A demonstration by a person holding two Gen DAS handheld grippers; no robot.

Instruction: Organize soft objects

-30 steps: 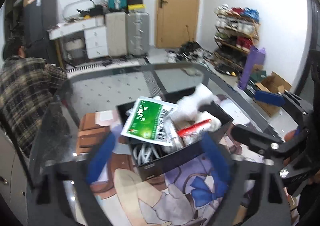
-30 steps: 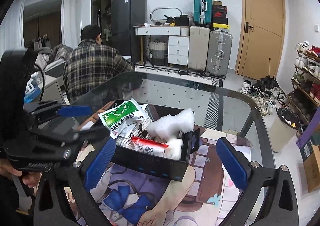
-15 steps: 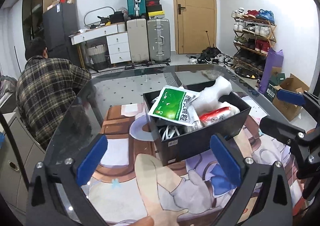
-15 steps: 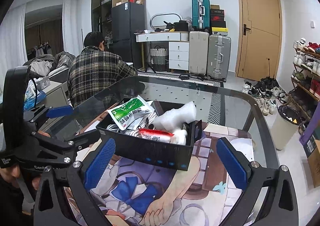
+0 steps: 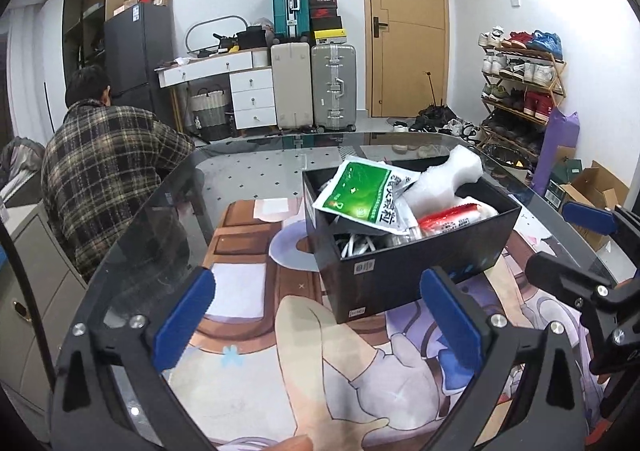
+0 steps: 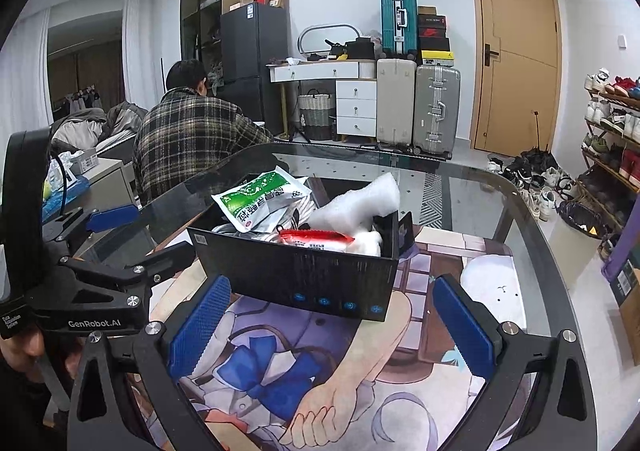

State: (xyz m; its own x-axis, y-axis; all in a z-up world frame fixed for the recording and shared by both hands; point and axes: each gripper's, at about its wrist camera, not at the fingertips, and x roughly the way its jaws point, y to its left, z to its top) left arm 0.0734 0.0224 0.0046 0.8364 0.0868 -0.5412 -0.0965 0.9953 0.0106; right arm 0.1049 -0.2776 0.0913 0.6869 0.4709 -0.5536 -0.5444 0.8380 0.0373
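**Black Box of Soft Items on Glass Table, Both Grippers Spread**

The black box (image 5: 404,271) sits open-topped on a printed mat (image 5: 256,291) with a cartoon figure. The mat covers the near part of a glass table (image 5: 168,219). The box is rectangular, dark-walled, with small labels on its near end in the left wrist view and a row of blue icons along its long side in the right wrist view.

Contents rise above the rim:
- a green-and-white pouch (image 5: 362,193) with printed characters, lying tilted at the far left corner;
- a white foam piece (image 5: 452,175) leaning over the far wall;
- a red-and-white packet (image 5: 456,217) near the centre;
- white cables (image 5: 356,245) beneath the pouch.

The left gripper (image 5: 316,321) has just been opening; its blue pads (image 5: 182,317) stand fully apart over the mat, nothing between them. The right gripper (image 6: 328,331) is likewise spread wide, the box just beyond its fingertips.

Behind the table: a seated person in a plaid shirt (image 6: 192,135), upright suitcases (image 6: 416,107), a wooden door (image 6: 516,51), a shoe rack (image 5: 520,83).
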